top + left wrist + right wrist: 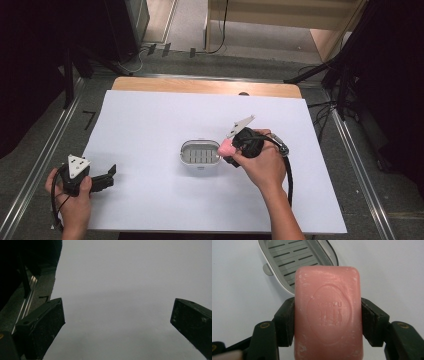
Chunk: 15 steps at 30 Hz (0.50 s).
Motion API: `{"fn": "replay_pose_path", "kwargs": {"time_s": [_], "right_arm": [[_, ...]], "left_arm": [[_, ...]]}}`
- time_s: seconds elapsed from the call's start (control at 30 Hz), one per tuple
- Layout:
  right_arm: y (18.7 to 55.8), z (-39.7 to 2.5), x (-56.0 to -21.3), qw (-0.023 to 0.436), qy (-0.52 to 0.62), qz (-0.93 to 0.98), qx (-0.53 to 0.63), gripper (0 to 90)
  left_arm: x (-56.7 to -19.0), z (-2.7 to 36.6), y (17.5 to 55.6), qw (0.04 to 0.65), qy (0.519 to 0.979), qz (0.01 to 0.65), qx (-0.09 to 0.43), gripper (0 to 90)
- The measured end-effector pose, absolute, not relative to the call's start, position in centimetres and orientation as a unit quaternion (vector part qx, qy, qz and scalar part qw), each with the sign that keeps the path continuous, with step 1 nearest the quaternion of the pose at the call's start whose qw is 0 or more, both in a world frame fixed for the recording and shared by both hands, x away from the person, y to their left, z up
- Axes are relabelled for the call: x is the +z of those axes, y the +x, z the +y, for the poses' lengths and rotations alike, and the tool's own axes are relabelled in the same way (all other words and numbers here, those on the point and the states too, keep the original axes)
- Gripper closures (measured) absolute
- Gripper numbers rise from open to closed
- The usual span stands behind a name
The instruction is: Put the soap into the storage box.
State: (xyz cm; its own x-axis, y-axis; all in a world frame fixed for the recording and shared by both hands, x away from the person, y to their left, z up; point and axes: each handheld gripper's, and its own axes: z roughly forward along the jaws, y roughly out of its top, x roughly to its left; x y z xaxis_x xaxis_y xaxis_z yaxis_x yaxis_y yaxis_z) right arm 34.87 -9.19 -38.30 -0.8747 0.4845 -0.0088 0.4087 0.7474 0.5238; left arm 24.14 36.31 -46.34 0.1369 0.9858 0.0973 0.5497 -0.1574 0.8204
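Right gripper view: pink embossed soap bar [328, 315] clamped in right claw [328, 322], left claw [117, 322] wide

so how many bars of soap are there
1. The pink soap bar is clamped in the right gripper, just at the right edge of the grey slotted soap dish in the middle of the table. The dish itself holds none.

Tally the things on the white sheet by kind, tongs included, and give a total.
Pink soap bar: 1
Grey slotted soap dish: 1
Tongs: 2, the left tongs open with nothing between them, the right tongs shut on the soap bar
Total: 4
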Motion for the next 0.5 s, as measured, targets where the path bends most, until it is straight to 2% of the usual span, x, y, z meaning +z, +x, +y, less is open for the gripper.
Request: {"fn": "replay_pose_path", "kwargs": {"time_s": [0.5], "right_arm": [[35.3,-6.8,-38.0,0.071,0.204,0.941,0.262,38.9]], "left_arm": [[-46.3,36.3,24.2,0.322,0.681,0.564,0.338,0.0]]}}
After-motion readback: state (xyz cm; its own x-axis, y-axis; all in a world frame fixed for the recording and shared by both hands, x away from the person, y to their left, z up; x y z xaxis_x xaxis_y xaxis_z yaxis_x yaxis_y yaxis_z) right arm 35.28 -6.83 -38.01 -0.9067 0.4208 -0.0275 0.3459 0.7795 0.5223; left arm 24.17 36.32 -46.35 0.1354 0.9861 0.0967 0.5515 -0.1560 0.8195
